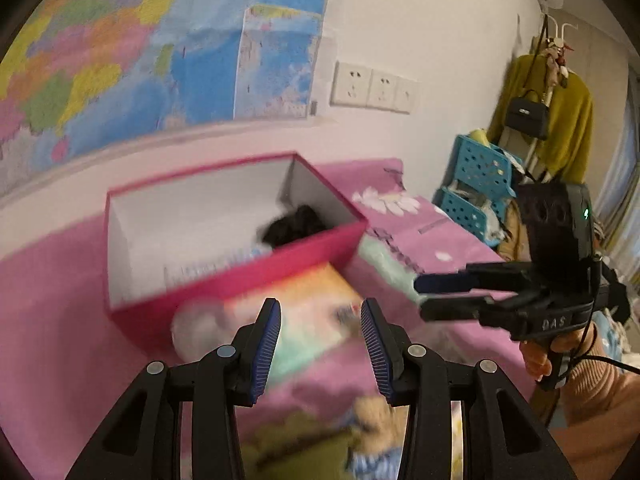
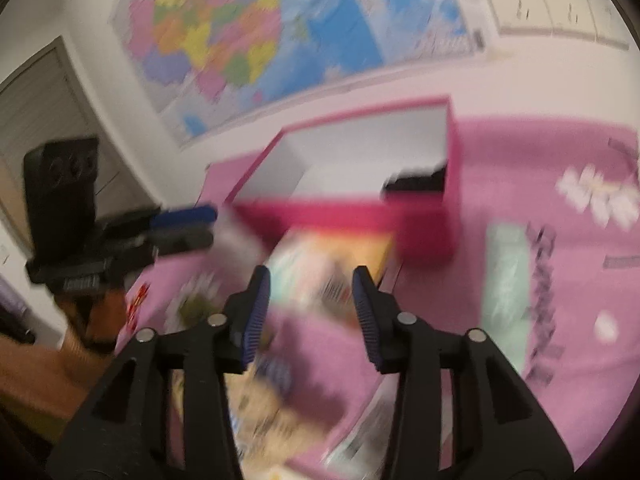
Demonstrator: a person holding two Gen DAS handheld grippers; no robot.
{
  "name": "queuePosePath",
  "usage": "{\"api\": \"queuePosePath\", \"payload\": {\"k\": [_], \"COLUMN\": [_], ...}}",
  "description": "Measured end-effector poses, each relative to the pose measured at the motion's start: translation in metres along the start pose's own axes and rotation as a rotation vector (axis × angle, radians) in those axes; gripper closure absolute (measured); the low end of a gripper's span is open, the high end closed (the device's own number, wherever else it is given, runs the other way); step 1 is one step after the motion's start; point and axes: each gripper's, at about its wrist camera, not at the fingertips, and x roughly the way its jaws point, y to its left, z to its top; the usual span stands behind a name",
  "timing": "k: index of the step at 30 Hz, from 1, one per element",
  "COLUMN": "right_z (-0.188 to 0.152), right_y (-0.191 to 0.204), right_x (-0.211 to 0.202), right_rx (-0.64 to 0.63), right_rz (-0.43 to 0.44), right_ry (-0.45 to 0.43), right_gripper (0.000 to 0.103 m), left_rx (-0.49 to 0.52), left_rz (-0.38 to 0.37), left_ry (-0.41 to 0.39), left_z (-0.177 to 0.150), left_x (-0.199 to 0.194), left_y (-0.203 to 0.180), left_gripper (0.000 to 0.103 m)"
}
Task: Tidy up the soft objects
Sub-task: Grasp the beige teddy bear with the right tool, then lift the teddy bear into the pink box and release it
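Soft packet [image 1: 304, 312]: blurred, lower centre, on pink bed [image 1: 60, 320], against red box [image 1: 224, 280].
Left gripper [image 1: 320, 344]: jaws wide, empty, level above packet.
Right gripper [image 1: 420, 294]: right side, horizontal, jaws narrow.
Box: dark item [image 1: 296, 226] inside.

Through the right wrist view, heavily blurred, we see our right gripper [image 2: 310, 312] with its blue-padded fingers [image 2: 256, 312] spread apart and nothing between them. Beyond them a pink bedspread [image 2: 500, 152] carries an open red box [image 2: 428, 236] with a pale interior and something dark [image 2: 416, 182] in its right corner. A pastel-coloured soft item [image 2: 328, 264] lies just in front of the box. At left, our left gripper [image 2: 184, 226] hovers, its fingers close together. A coloured map [image 2: 248, 40] hangs on the wall beside white sockets [image 2: 556, 4].
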Motion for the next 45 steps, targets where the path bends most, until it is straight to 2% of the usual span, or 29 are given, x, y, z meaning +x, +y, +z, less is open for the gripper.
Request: {"api": "queuePosePath", "payload": {"k": [6, 9, 14, 17, 23, 25, 26, 29, 34, 36, 37, 38, 41, 43, 44, 45], "right_z": [-0.051, -0.068, -0.083, -0.092, -0.095, -0.095, -0.095, -0.094, -0.089, -0.085, -0.083, -0.081, -0.079, -0.08, -0.08, -0.081], "right_y": [-0.009, -0.007, -0.001, 0.001, 0.005, 0.002, 0.0, -0.002, -0.001, 0.001, 0.001, 0.002, -0.001, -0.01, -0.013, -0.014], "right_x": [0.002, 0.002, 0.007, 0.012, 0.024, 0.025, 0.026, 0.026, 0.018, 0.015, 0.014, 0.015, 0.02, 0.02, 0.019, 0.017], "right_rx": [0.129, 0.154, 0.172, 0.187, 0.19, 0.199, 0.206, 0.208, 0.187, 0.179, 0.172, 0.166, 0.172, 0.208, 0.221, 0.229], "right_rz": [0.029, 0.031, 0.035, 0.048, 0.039, 0.044, 0.04, 0.042, 0.036, 0.047, 0.05, 0.057, 0.025, 0.032, 0.029, 0.023], "right_ry": [0.087, 0.113, 0.153, 0.163, 0.131, 0.112, 0.108, 0.099, 0.059, 0.04, 0.036, 0.041, 0.062, 0.07, 0.069, 0.067], "right_gripper": [0.05, 0.044, 0.042, 0.041, 0.041, 0.056, 0.068, 0.07, 0.078, 0.083, 0.093, 0.095, 0.094, 0.086, 0.072, 0.054], "left_rx": [0.005, 0.032, 0.073, 0.109, 0.149, 0.163, 0.168, 0.177, 0.155, 0.14, 0.138, 0.137, 0.101, 0.086, 0.09, 0.095], "left_rz": [-0.053, -0.075, -0.111, -0.108, -0.105, -0.093, -0.09, -0.072, -0.059, -0.075, -0.071, -0.06, -0.077, -0.101, -0.101, -0.102], "left_ry": [0.075, 0.104, 0.157, 0.18, 0.21, 0.225, 0.227, 0.221, 0.204, 0.199, 0.197, 0.201, 0.222, 0.223, 0.222, 0.226], "left_z": [-0.035, -0.045, -0.055, -0.059, -0.06, -0.06, -0.06, -0.061, -0.061, -0.06, -0.06, -0.061, -0.063, -0.063, -0.063, -0.064], "left_x": [0.004, 0.007, 0.015, 0.02, 0.026, 0.03, 0.03, 0.03, 0.025, 0.024, 0.024, 0.026, 0.029, 0.025, 0.024, 0.023], "left_y": [-0.003, -0.009, -0.02, -0.027, -0.035, -0.038, -0.039, -0.042, -0.039, -0.038, -0.039, -0.037, -0.032, -0.03, -0.03, -0.03], "left_gripper": [0.061, 0.061, 0.061, 0.055, 0.053, 0.053, 0.053, 0.061, 0.085, 0.088, 0.088, 0.088, 0.087, 0.082, 0.079, 0.071]}}
